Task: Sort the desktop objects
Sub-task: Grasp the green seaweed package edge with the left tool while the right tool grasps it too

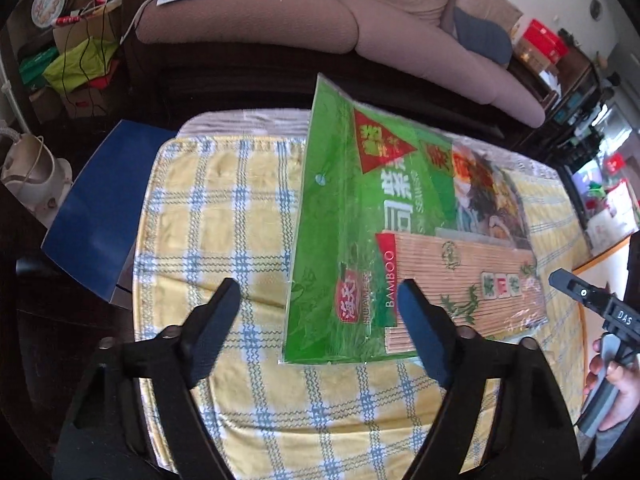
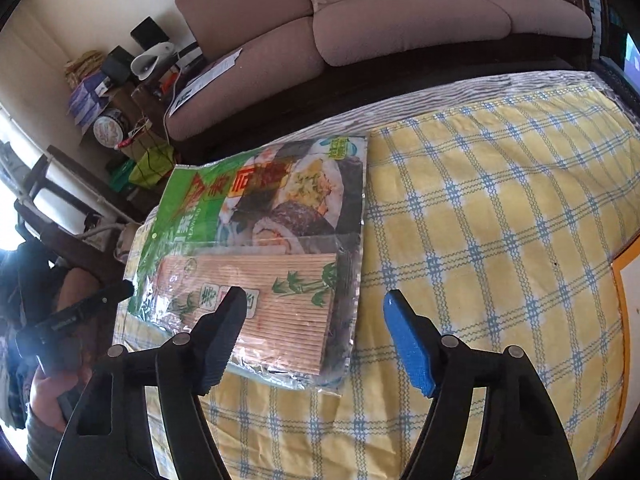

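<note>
A flat green seaweed packet [image 1: 344, 208] with a bamboo rolling mat [image 1: 460, 280] sealed inside lies on the yellow checked tablecloth [image 1: 224, 208]. My left gripper [image 1: 318, 286] hangs open over the packet's near left edge, its right finger in front of the "BAMBOO" label and its left finger over bare cloth. In the right wrist view the packet [image 2: 256, 216] lies left of centre. My right gripper [image 2: 314, 294] is open over its near right corner, with the left finger in front of the mat [image 2: 280, 292]. Each gripper also shows in the other's view: the right gripper [image 1: 580, 292], the left gripper [image 2: 100, 300].
A pinkish sofa [image 1: 256, 20] runs behind the table. A blue board [image 1: 96, 208] leans at the table's left edge, beside a white appliance [image 1: 32, 176]. Boxes and bags crowd the corner [image 2: 120, 120]. An orange-edged white sheet [image 2: 628, 280] lies at the cloth's right side.
</note>
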